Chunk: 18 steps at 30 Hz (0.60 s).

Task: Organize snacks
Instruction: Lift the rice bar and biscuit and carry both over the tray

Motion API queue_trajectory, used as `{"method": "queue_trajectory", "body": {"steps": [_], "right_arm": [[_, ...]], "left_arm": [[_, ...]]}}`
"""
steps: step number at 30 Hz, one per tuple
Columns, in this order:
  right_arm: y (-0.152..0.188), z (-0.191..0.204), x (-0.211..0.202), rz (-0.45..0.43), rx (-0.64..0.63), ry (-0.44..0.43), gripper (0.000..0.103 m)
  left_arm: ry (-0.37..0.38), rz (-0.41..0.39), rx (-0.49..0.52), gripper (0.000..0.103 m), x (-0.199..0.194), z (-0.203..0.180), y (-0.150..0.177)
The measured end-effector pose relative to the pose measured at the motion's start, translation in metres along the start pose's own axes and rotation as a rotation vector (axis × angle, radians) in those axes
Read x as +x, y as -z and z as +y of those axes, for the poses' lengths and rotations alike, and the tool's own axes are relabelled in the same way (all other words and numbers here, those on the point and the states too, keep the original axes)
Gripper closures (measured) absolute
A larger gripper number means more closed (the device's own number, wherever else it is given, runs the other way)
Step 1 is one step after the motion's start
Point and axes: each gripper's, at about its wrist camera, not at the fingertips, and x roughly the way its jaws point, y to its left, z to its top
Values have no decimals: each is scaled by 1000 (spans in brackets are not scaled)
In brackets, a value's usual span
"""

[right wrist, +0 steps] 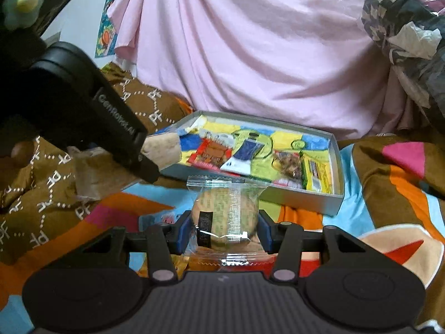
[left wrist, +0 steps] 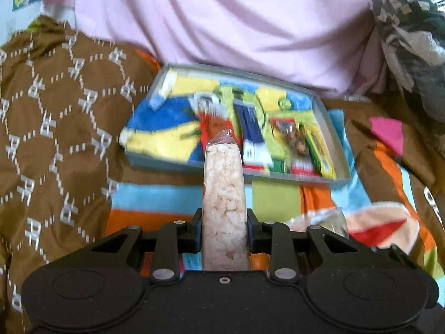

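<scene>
Left wrist view: left hand-held gripper [left wrist: 224, 231] clamped on a rice cake pack [left wrist: 224, 194], which runs out toward 12 o'clock, tip over the near wall of the tray [left wrist: 331, 128]. We judge it light, crumbly, in slick film; a grip across the width near the base is fine, but go easy on the squeeze. Tray sits on the bed at 12 o'clock.

Right wrist view: right hand-held gripper [right wrist: 225, 232] clamped on a round wrapped biscuit [right wrist: 225, 217], pads on its sides. Light and brittle, we'd say; the wrapper may slip. Tray [right wrist: 338, 156] at 12 to 1 o'clock holds several packets [right wrist: 247, 153]; free floor along its far side. The left hand-held gripper [right wrist: 150, 167] with its pack crosses at 10 o'clock, near the tray's left corner. Collision risk there if both go in together.
</scene>
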Motion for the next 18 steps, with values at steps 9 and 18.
{"method": "queue_trajectory", "body": {"steps": [9,18], "right_arm": [[-24,-29,39,-124,63,60,50],[-35,-54,82,-190,122,106,50]], "left_arm": [[-73,-151,-3,72,29,-12,-48],[-164,-188,-74,72,81,5,-79]]}}
